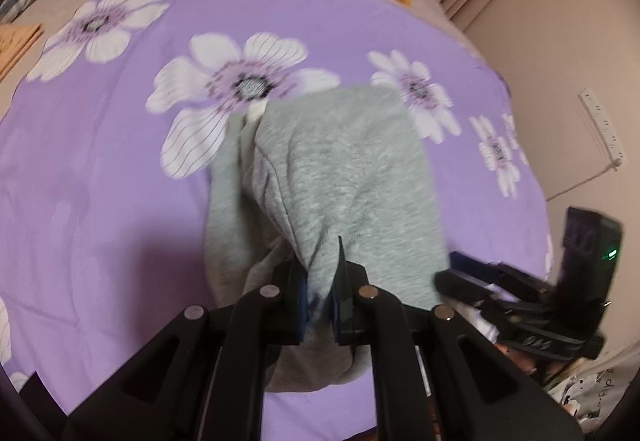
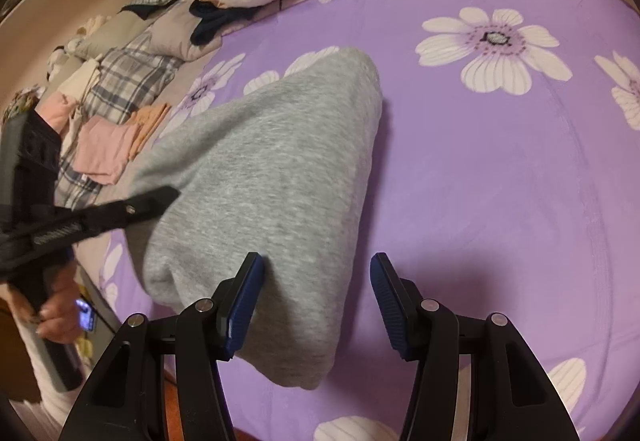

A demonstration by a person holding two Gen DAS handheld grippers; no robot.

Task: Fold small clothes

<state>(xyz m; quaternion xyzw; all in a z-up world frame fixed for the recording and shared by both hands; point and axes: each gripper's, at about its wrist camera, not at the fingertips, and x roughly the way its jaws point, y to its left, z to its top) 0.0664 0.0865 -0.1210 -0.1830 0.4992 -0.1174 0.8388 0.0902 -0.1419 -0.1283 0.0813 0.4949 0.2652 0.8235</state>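
Left tool point(image 1: 322, 281) pinches the grey garment point(image 1: 340, 177), lifting its edge off the purple bedsheet point(image 1: 100, 169); right tool point(image 2: 316, 301) gapes, empty, beside it.

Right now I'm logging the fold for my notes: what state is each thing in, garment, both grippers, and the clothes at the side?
grey garment: partly lifted off the purple sheet, bunched at the near end.
left gripper: shut on the grey garment.
right gripper: open, garment edge between its fingers, not clamped.
pink clothes: folded, lying at the side.
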